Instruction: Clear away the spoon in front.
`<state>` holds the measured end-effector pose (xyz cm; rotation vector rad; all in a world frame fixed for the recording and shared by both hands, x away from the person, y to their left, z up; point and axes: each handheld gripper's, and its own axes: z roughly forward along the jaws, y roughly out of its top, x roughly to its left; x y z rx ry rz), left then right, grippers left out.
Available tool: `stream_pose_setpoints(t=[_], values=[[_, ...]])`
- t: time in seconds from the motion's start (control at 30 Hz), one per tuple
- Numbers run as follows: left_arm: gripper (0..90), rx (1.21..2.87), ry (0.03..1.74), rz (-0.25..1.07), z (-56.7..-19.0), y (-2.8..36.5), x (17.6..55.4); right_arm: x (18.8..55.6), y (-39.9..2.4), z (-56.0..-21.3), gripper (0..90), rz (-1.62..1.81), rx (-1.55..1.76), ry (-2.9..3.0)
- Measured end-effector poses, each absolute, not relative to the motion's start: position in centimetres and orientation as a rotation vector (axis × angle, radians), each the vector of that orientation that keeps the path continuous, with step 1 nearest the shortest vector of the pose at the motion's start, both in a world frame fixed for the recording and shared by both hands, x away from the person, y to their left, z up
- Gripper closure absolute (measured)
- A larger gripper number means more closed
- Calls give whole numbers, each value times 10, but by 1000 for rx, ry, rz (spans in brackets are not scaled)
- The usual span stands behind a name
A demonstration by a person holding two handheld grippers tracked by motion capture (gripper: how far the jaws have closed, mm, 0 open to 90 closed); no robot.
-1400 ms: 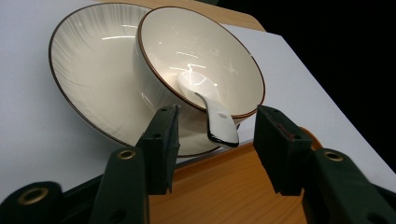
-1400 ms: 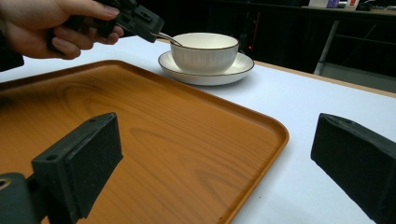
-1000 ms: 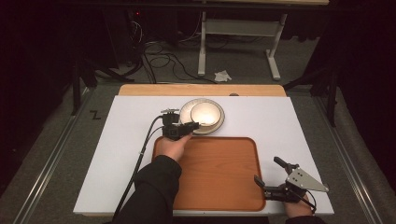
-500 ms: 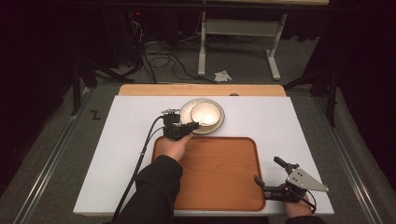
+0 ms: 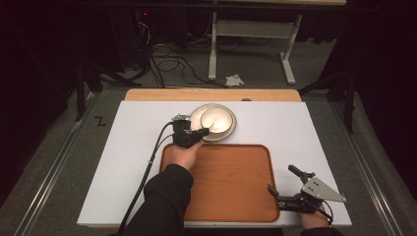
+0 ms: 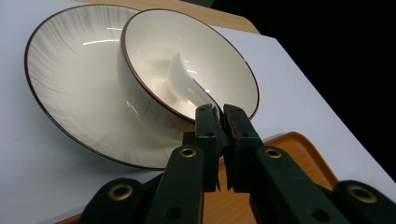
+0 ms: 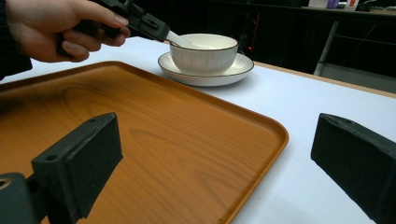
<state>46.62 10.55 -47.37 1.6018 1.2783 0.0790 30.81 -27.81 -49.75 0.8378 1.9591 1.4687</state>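
My left gripper [image 6: 217, 114] has just closed on the spoon [image 6: 187, 84] handle, in the bowl [image 6: 154, 60]. It is glazed, slippery, brittle; I grip firmly. Right gripper [image 7: 210, 158] open, empty.

We are wearing a black sleeve [image 5: 162, 201] on the left arm, and we are carrying a black two-jaw left gripper [image 6: 220, 121] whose linkage arms are showing brass-ringed holes. A black cable [image 5: 147, 167] is trailing from it. The right gripper [image 5: 285, 189] is showing blocky black pads [image 7: 91, 158] with a matte, grainy face and is wearing a grey three-cornered plate [image 5: 322, 191] dotted with small holes.
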Motion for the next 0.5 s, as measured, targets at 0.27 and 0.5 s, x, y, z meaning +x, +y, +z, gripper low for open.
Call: stream_pose_setpoints(t=[0.27,0.5], values=[[855,1628,1249,102,-472,103,465,308,-278,-497,26,1468,838,1959],[856,1652,1213,149,-467,99,463,308,-278,-497,26,1469,839,1959]])
